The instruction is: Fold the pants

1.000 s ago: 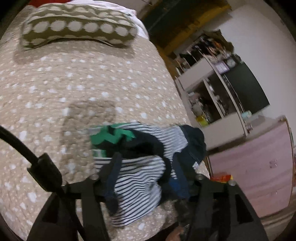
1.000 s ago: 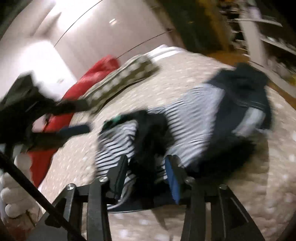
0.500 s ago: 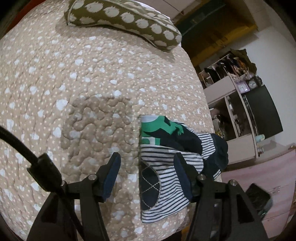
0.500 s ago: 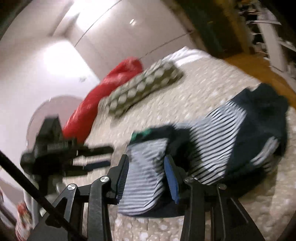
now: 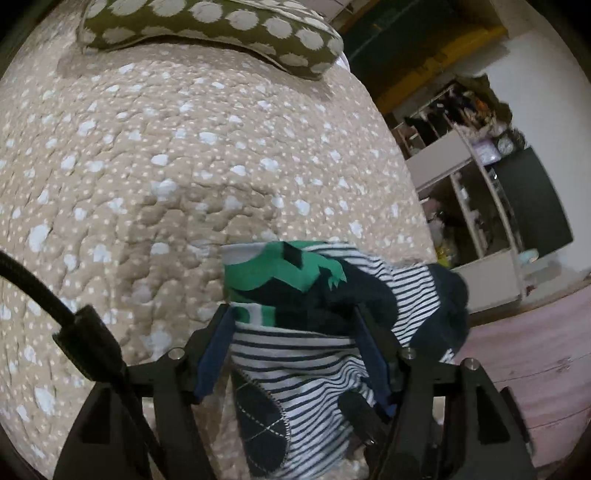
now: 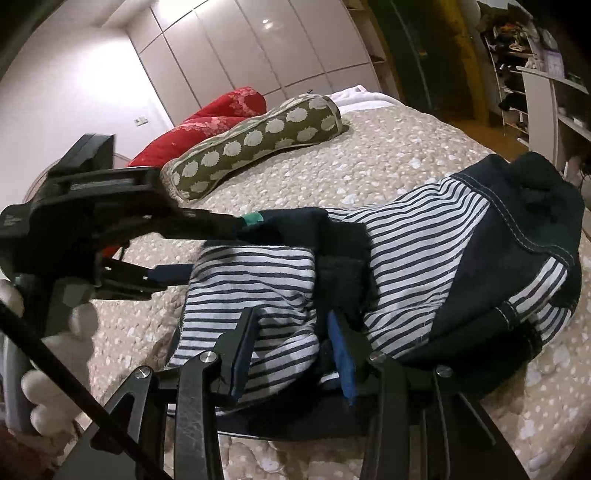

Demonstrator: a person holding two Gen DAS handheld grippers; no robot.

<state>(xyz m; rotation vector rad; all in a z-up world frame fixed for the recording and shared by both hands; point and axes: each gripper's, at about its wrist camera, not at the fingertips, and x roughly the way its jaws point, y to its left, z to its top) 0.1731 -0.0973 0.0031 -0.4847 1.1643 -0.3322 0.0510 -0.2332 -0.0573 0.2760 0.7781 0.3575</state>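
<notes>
Striped navy-and-white pants (image 5: pixel 306 354) with green and navy patches lie bunched on the spotted beige bedspread (image 5: pixel 147 166). My left gripper (image 5: pixel 293 347) straddles their green-patched end, and its jaws are opening with the cloth between them. In the right wrist view the left gripper (image 6: pixel 214 248) reaches in from the left over that end of the pants (image 6: pixel 424 240). A white-gloved hand (image 6: pixel 55 332) holds it. My right gripper (image 6: pixel 291 350) is shut on a bunched striped fold at the near edge.
A green pillow with pale dots (image 5: pixel 207 33) lies across the far side of the bed, with a red cushion (image 6: pixel 207 122) behind it. Open shelving (image 5: pixel 480 192) stands past the bed's right edge. White wardrobe doors (image 6: pixel 240 48) line the far wall.
My left gripper has come down over the pants, so its fingers now sit either side of the green-patched end. The right gripper kept the striped fold between its fingers and rolled slightly.
</notes>
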